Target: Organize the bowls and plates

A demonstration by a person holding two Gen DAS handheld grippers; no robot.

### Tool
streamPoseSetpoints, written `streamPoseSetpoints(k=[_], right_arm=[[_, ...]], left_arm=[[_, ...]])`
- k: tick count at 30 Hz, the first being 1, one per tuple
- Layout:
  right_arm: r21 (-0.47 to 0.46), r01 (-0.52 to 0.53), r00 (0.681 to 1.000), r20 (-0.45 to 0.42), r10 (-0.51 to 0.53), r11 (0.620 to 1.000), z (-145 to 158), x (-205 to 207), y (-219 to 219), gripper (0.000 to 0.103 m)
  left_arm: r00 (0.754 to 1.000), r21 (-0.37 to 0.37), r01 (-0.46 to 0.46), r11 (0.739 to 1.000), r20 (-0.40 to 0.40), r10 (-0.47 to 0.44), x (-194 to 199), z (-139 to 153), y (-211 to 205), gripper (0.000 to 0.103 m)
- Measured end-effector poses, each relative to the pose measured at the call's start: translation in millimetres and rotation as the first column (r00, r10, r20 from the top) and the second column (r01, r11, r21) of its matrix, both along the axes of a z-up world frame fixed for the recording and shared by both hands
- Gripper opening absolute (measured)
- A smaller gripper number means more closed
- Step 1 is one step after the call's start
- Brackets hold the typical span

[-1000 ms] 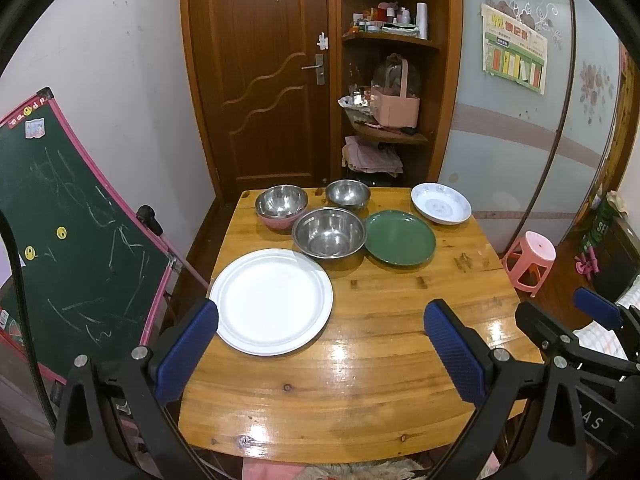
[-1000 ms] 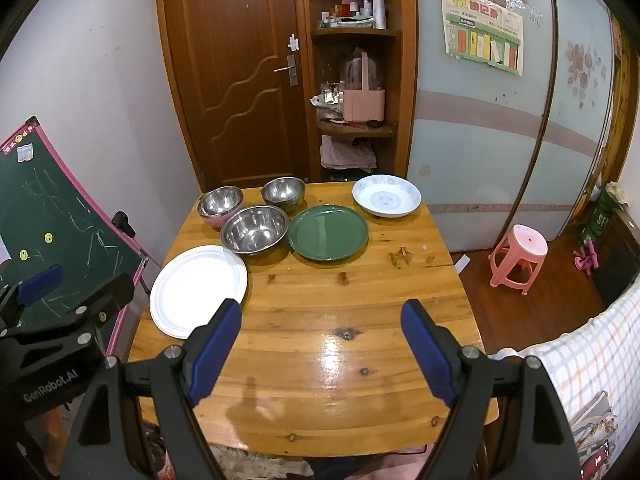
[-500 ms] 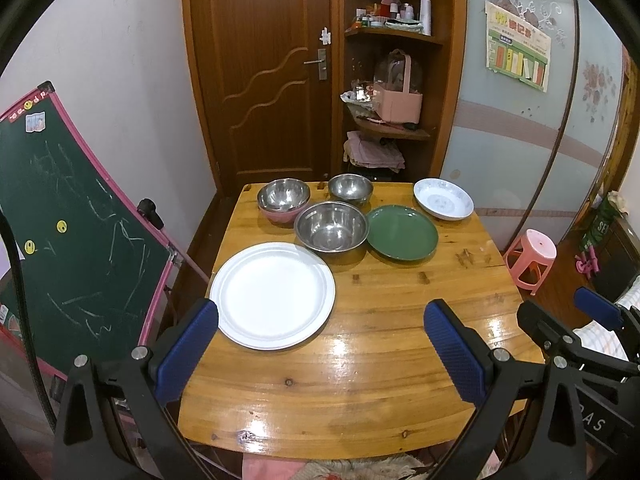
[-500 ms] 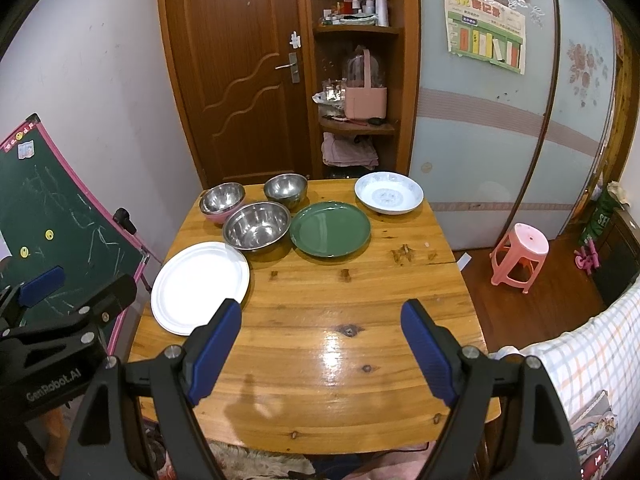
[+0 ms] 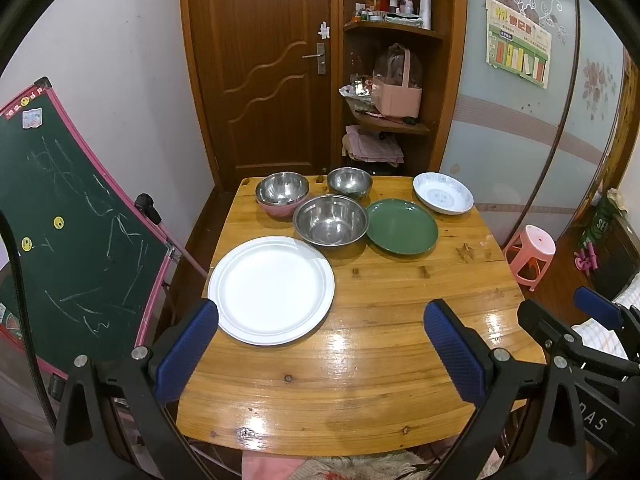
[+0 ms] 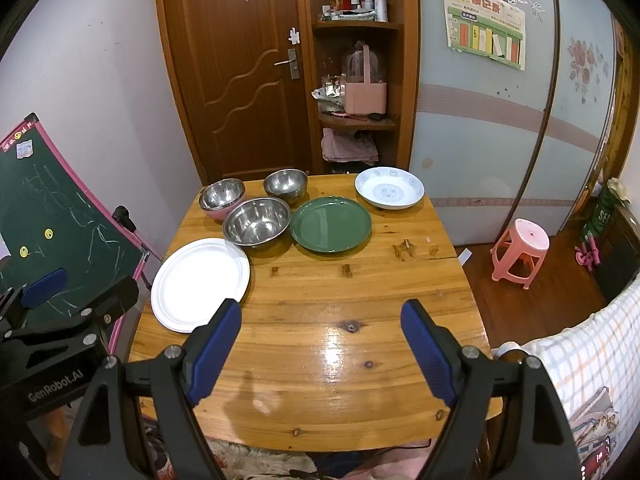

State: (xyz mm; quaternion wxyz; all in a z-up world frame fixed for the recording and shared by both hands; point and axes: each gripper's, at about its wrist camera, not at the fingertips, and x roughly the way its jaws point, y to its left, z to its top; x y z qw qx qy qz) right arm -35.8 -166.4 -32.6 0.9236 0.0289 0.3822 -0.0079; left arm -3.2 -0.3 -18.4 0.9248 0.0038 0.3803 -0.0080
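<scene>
On the wooden table (image 5: 360,344) lie a large white plate (image 5: 271,289) at the left, a green plate (image 5: 402,227) and a white patterned plate (image 5: 443,198) at the far right. Three steel bowls stand behind: a large one (image 5: 330,220), a pink-sided one (image 5: 282,193) and a small one (image 5: 349,182). The same set shows in the right wrist view: white plate (image 6: 200,283), green plate (image 6: 331,224), patterned plate (image 6: 389,187), large bowl (image 6: 256,221). My left gripper (image 5: 320,352) and right gripper (image 6: 320,348) are open and empty above the table's near edge.
A green chalkboard (image 5: 60,216) leans left of the table. A pink stool (image 6: 520,252) stands on the floor to the right. A wooden door (image 5: 264,68) and a shelf unit (image 5: 388,80) are behind the table. A checked cloth (image 6: 580,380) lies at the near right.
Both views have shifted slightly: the table and dishes sit a little lower and nearer in frame. The dishes have not moved on the table. Both grippers stay open.
</scene>
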Motion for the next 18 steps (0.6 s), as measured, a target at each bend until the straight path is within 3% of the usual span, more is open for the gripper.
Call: streamPoseSetpoints(k=[18], right_arm=[[0.005, 0.002, 1.0, -0.021, -0.002, 1.0, -5.0, 7.9, 4.5, 0.083]], left_arm=[[1.0, -0.002, 0.004, 1.0, -0.008, -0.004, 1.0, -1.7, -2.8, 0.102]])
